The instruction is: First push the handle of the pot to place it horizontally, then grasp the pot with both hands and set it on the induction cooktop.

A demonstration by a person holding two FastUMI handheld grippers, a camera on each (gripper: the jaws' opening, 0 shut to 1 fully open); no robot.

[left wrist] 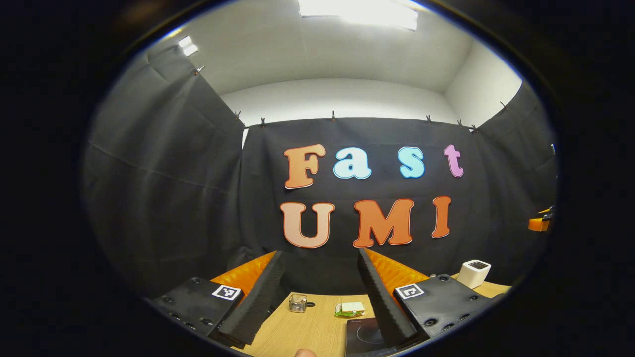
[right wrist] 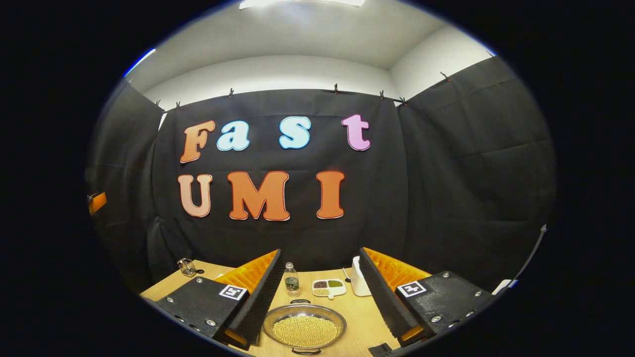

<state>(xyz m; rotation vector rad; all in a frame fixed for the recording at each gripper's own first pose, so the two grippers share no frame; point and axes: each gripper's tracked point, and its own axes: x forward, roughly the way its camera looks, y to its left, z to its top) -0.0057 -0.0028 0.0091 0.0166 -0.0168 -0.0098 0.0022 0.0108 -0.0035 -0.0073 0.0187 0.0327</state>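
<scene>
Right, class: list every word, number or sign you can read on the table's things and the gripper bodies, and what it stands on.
No readable words or numbers.
Square marker tags: black-and-white patterns, not text.
Bottle: label too small to read.

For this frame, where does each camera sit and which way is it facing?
Left gripper view: rides on the left tongs, held level above the wooden table, facing the booth's back wall; its two fingers are spread, with the induction cooktop below.
Right gripper view: rides on the right tongs, facing the same wall; its open fingers frame the pot of yellow beans.
Shared: the table, the back wall and a small glass jar.
</scene>
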